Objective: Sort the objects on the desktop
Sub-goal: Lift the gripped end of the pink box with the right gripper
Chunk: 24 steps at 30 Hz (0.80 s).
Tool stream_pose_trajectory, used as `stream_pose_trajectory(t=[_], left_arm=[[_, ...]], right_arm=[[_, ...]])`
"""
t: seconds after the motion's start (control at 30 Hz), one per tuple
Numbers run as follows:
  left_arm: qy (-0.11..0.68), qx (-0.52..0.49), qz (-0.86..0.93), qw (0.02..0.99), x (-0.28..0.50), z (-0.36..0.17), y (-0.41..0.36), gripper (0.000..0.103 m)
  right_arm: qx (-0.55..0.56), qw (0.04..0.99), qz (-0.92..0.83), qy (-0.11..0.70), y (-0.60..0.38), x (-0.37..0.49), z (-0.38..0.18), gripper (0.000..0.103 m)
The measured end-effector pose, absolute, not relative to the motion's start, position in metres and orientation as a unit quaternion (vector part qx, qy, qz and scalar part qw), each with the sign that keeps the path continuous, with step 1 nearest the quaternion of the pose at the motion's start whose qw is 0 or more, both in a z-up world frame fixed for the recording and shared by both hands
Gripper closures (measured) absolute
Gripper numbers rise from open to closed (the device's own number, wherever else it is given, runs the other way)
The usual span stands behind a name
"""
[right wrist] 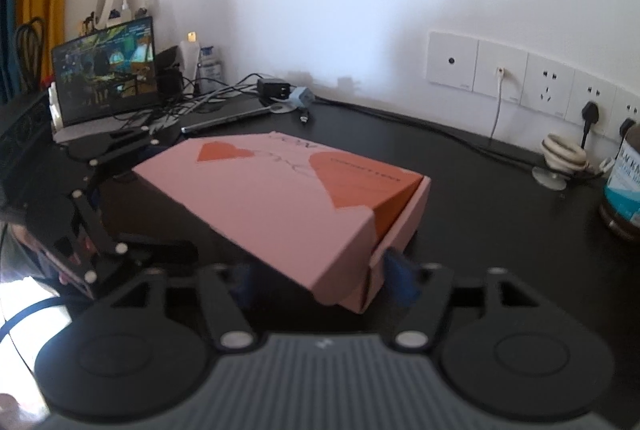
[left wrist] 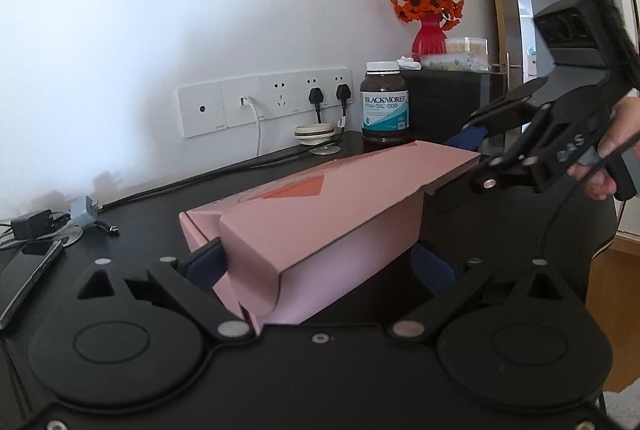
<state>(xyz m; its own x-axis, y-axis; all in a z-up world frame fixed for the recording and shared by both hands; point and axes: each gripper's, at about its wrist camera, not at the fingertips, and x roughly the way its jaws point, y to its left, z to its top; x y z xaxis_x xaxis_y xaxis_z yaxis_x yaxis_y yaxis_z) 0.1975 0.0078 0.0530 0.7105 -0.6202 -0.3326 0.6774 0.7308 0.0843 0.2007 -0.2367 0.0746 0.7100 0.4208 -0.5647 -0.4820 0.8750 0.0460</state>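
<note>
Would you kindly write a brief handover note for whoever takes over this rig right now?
Left gripper: shut on one end of the pink box, which sits tilted at the black desk.
Right gripper: jaws open around the opposite corner; the pads seem not to press.
Done: box taken up, not yet placed.
Left: set the box down, then probably the fish-oil bottle and the cables.

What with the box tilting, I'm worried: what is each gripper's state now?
Left gripper: closed on one end of the pink box.
Right gripper: open, jaws around the box's other end, pads seemingly off it.
</note>
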Motion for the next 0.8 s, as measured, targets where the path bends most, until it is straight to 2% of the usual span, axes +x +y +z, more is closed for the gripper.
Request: stream_pose_trajectory(t=[0.13, 0.4, 0.8], left_arm=[[0.142, 0.092, -0.347, 0.922, 0.196, 0.054, 0.008, 0.005], [0.144, 0.071, -0.336, 0.928, 0.193, 0.057, 0.009, 0.005], [0.163, 0.069, -0.327, 0.928, 0.177, 0.059, 0.022, 0.004]], right_arm=[[-0.049, 0.923, 0.254, 0.283, -0.245, 0.192, 0.086, 0.03], [0.073, 0.912, 0.267, 0.301, -0.285, 0.197, 0.101, 0.03], [0.219, 0.879, 0.275, 0.321, -0.316, 0.225, 0.069, 0.03]])
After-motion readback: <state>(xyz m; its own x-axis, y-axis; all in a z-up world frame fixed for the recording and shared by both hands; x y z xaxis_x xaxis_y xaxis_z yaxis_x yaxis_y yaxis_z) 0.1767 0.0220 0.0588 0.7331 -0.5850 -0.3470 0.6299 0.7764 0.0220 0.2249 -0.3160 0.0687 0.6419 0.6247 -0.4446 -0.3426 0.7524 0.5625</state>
